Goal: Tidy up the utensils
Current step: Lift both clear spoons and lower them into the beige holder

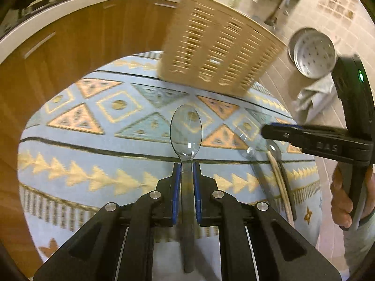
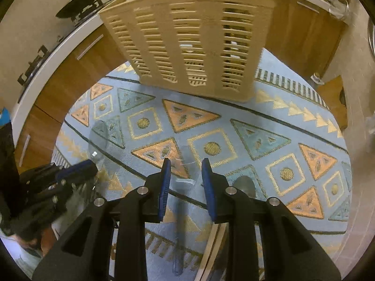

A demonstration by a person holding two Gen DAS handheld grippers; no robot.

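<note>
My left gripper (image 1: 186,166) is shut on the handle of a clear plastic spoon (image 1: 186,128), whose bowl sticks out ahead, above the patterned blue tablecloth (image 1: 93,154). A beige slotted utensil basket (image 1: 218,53) stands at the table's far side. My right gripper (image 2: 186,164) hovers with its jaws apart over a second clear utensil (image 2: 181,210) that lies on the cloth; the pads do not touch it. From the right wrist view, the left gripper (image 2: 77,166) and its spoon (image 2: 99,135) show at the left, with the basket (image 2: 194,46) ahead.
Wooden sticks (image 1: 280,182) and a dark spoon (image 1: 275,149) lie beside the second clear utensil. A person's hand (image 1: 342,199) grips the right tool. Metal pans (image 1: 311,53) and a grey cloth (image 1: 314,100) sit beyond the table's right edge. Wooden cabinets (image 1: 82,46) curve round behind.
</note>
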